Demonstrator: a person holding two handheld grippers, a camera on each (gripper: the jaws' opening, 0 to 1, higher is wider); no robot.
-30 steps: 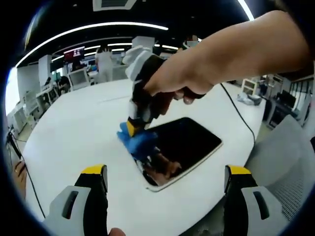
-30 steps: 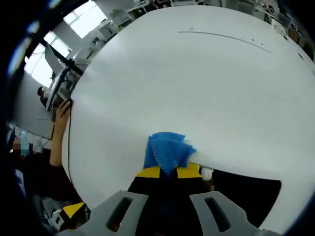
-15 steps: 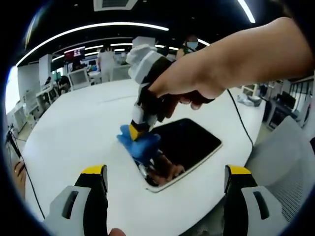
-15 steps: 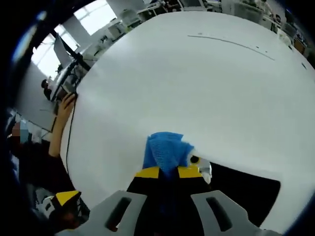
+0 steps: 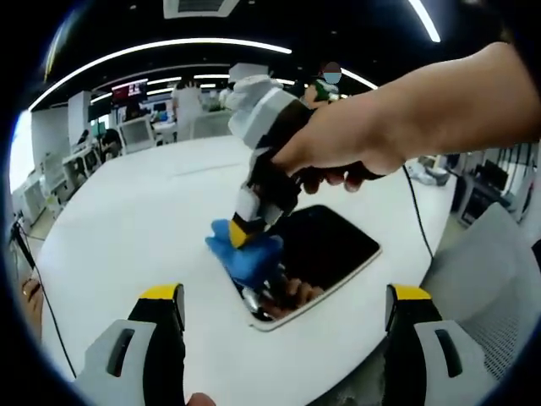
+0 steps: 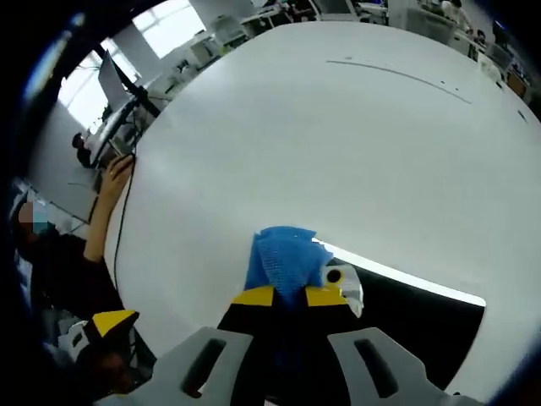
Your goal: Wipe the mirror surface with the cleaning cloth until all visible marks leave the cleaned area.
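Note:
A dark rectangular mirror with a pale frame lies flat on the white table. My right gripper, held by a hand, presses a blue cleaning cloth onto the mirror's left part. In the right gripper view the jaws are shut on the blue cloth, and the mirror stretches off to the right beneath it. My left gripper stands open near the table's front edge, short of the mirror, with nothing between its fingers.
A black cable runs over the table behind the mirror. A grey mesh chair stands at the right. Another person's arm rests at the table's left edge. Desks and monitors fill the room beyond.
My right gripper has slid the blue cloth a little further along the mirror's left part, towards its near end. The left gripper has stayed where it was.

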